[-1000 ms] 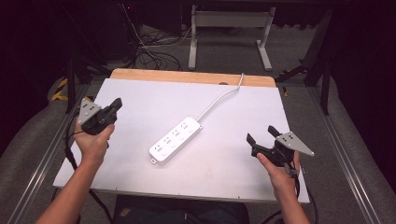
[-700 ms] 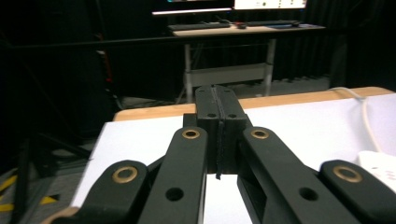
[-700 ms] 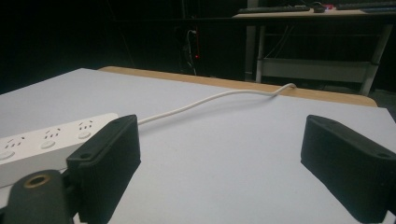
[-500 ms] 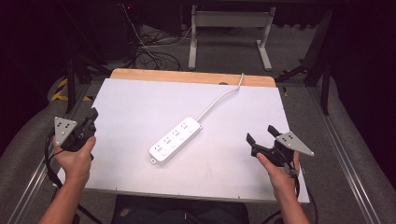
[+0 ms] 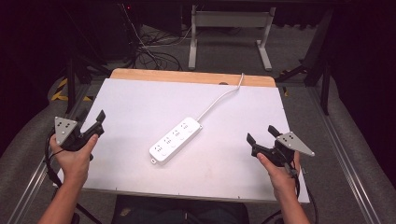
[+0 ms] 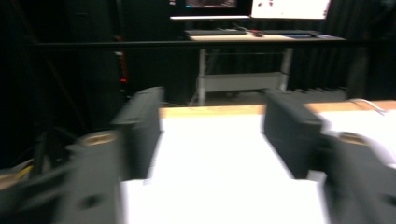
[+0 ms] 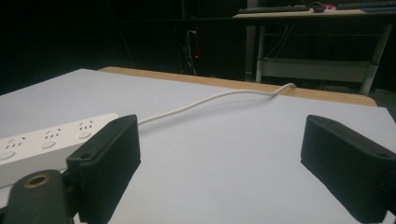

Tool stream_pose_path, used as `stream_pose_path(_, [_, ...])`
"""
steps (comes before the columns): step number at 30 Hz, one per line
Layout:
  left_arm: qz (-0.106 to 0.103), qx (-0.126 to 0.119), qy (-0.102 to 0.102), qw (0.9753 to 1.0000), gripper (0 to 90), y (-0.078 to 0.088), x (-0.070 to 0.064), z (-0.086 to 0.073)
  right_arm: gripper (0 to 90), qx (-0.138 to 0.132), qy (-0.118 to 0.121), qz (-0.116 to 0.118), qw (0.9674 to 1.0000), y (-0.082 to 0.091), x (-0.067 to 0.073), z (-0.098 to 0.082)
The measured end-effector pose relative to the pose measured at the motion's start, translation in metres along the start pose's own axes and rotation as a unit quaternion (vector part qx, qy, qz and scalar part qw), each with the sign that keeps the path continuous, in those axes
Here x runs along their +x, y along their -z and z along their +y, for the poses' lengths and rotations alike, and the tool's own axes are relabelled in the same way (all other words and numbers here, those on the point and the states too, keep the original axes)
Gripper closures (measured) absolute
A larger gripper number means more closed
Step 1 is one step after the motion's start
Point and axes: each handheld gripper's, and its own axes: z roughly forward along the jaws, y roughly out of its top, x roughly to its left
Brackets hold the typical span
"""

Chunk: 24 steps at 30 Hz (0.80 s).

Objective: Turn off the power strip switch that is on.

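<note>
Since the earlier frames, the left hand-held gripper [image 5: 88,125] has been drawn back from over the white sheet to the left edge of the surface [image 5: 140,98], where it is held just off the sheet's border. Its jaws are seen spread apart, with nothing between them; in the left gripper view they appear blurred. The right hand-held gripper [image 5: 262,136] is kept where it was, near the right front of the surface, its jaws likewise held wide with nothing gripped. A white power strip [image 5: 175,139] is laid diagonally at the middle of the surface, well apart from both grippers. Its white cord [image 5: 219,100] is run toward the far edge, where it is passed over the wooden border. In the right gripper view, the strip [image 7: 42,140] is seen behind the left-hand jaw.
</note>
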Motion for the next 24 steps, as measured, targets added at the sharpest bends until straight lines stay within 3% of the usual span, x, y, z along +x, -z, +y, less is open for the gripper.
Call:
stream_pose_path(1, [-0.007,0.0,-0.007,0.9999,30.7,-0.0008,-0.0014,-0.0002,12.9,0.0,0.0,0.0,1.0,0.0,0.0,0.0])
stream_pose_path(2, [-0.008,0.005,-0.02,0.9998,19.7,-0.0029,-0.0048,-0.0003,12.9,0.0,-0.001,0.0,1.0,0.0001,0.0,0.0001])
stream_pose_path(6, [0.001,0.002,-0.02,0.9998,7.2,-0.0032,-0.0082,0.0002,12.8,-0.001,-0.002,0.0,1.0,0.0007,0.0002,0.0002])
stream_pose_path(14, [0.001,0.009,-0.024,0.9997,5.2,-0.004,-0.0083,-0.0016,12.8,-0.001,-0.001,0.0,1.0,0.0013,0.0,0.0001])
stream_pose_path(20, [-0.005,0.021,-0.009,0.9997,5.6,-0.0059,-0.0056,-0.0057,12.6,0.001,-0.001,0.0,1.0,0.001,0.0002,-0.0002])
stream_pose_path(24, [-0.002,0.027,-0.009,0.9996,3.5,-0.0073,-0.006,-0.0069,12.5,-0.001,0.0,0.0,1.0,0.0016,0.0004,0.0005])
